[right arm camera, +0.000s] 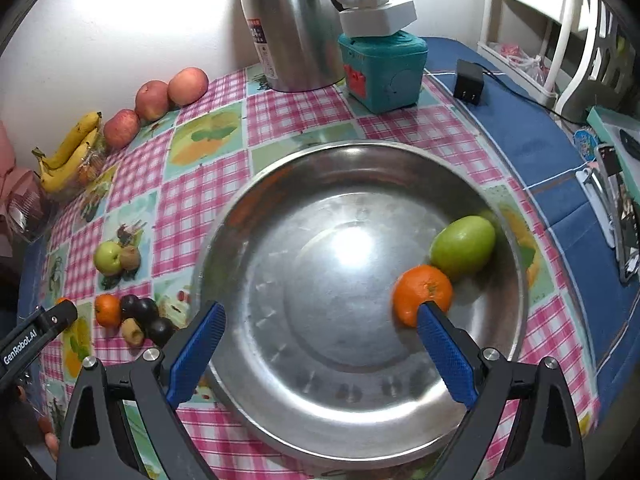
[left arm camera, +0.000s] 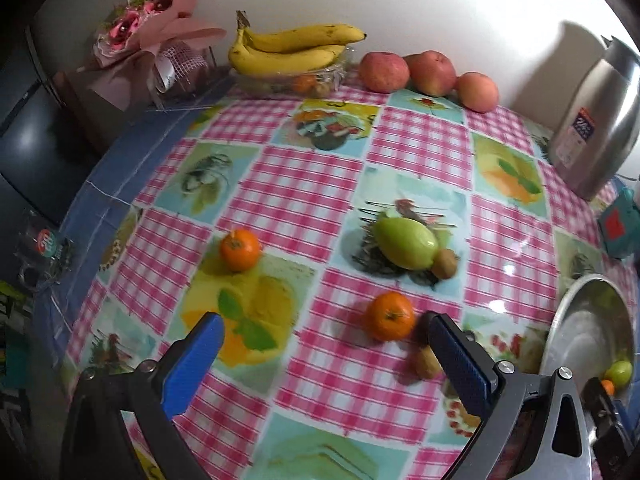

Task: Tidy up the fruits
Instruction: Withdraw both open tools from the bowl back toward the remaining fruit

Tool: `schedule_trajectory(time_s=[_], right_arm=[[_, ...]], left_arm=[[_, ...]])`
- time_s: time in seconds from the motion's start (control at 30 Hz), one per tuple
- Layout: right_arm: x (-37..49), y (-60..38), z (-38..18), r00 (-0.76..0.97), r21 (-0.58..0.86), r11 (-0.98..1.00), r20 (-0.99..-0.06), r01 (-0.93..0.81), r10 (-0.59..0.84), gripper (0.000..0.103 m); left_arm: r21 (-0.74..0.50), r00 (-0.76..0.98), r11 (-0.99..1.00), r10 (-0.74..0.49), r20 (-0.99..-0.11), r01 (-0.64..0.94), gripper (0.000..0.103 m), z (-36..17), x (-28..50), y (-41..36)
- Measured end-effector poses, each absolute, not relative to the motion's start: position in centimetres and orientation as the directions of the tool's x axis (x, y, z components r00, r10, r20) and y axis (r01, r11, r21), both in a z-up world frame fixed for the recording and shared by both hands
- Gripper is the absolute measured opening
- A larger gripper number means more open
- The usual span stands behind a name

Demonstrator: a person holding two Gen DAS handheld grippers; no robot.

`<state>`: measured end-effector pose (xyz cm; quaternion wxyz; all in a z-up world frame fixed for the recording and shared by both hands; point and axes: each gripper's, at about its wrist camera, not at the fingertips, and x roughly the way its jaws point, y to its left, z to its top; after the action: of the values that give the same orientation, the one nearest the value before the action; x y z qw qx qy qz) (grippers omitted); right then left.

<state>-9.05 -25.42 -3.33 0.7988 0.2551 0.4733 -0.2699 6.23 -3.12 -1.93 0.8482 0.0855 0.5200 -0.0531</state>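
Observation:
My left gripper (left arm camera: 324, 344) is open above the checked tablecloth with nothing between its fingers. An orange (left arm camera: 390, 316) lies just beyond its right finger, and a kiwi (left arm camera: 426, 362) sits beside that finger. Farther off are a second orange (left arm camera: 239, 249) and a green fruit (left arm camera: 408, 242) with another kiwi (left arm camera: 445, 263) against it. My right gripper (right arm camera: 320, 320) hangs open over the steel basin (right arm camera: 280, 184). In the basin an orange (right arm camera: 422, 294) rests against a green fruit (right arm camera: 462, 248), right behind the right fingertip. Dark plums (right arm camera: 140, 308) lie left of the basin.
Along the back wall are bananas (left arm camera: 288, 50) on a glass bowl, three apples (left arm camera: 383, 71) and a steel thermos (right arm camera: 288, 24). A teal box (right arm camera: 380, 72) and a black charger (right arm camera: 468, 82) stand behind the basin. The left gripper's body (right arm camera: 40, 328) shows at the left edge.

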Motion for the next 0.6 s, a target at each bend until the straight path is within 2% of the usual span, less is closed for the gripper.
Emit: schedule_trajectory(time_s=[0.4,0.6], right_arm=[[-7.1,-22.1,-2.4,0.416,0.124,0.758,-0.886,0.64,-0.206,0.096],[-5.9,-20.5,-2.6,0.437,0.166,0.778,-0.886,0.606,-0.152,0.096]], left_arm=[[0.125,0.523,0.961,-0.023,-0.852,0.247,0.103,-0.3,8.9,0.6],[0.083,0.526,0.972,-0.046,-0.85,0.219,0.103,0.7,10.4,4.1]])
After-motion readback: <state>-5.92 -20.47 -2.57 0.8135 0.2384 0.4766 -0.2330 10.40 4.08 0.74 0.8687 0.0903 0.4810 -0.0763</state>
